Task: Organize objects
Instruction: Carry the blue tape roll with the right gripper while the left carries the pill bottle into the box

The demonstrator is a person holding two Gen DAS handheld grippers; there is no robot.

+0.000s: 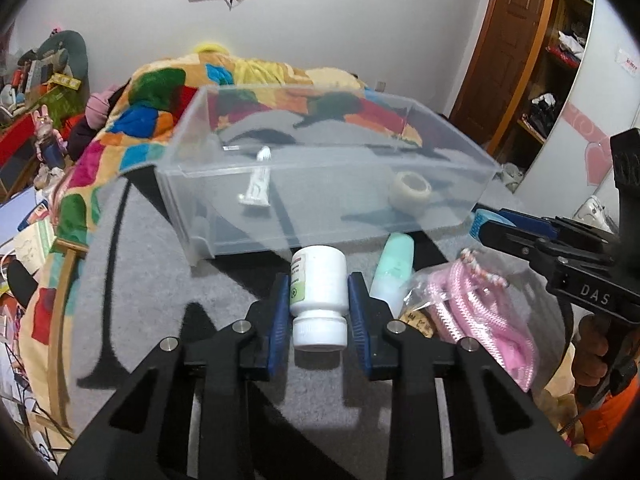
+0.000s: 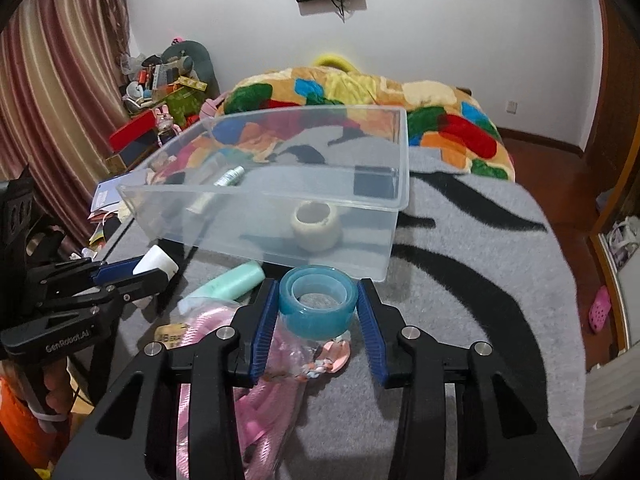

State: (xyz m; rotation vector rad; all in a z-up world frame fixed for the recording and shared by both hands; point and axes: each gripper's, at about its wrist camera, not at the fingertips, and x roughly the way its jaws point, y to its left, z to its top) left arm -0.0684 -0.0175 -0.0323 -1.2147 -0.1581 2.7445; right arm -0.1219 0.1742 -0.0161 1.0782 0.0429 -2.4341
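A clear plastic bin (image 1: pixel 460 148) (image 2: pixel 400 200) stands on the grey blanket. It holds a small white tube (image 1: pixel 256 188) (image 2: pixel 228 178) and a beige tape roll (image 1: pixel 410 192) (image 2: pixel 316 226). My left gripper (image 1: pixel 319 304) is shut on a white pill bottle (image 1: pixel 319 292), just in front of the bin; the bottle also shows in the right wrist view (image 2: pixel 156 262). My right gripper (image 2: pixel 318 312) is shut on a blue tape roll (image 2: pixel 318 300), near the bin's front wall. A mint green bottle (image 1: pixel 394 270) (image 2: pixel 230 280) and a bag of pink cord (image 1: pixel 476 308) (image 2: pixel 256 400) lie between the grippers.
A colourful patchwork blanket (image 1: pixel 160 96) (image 2: pixel 360 92) is heaped behind the bin. Cluttered shelves and toys (image 1: pixel 36 96) (image 2: pixel 160 80) stand at the left. A wooden door and wardrobe (image 1: pixel 520 40) are at the right. The bed edge drops to a wooden floor (image 2: pixel 568 184).
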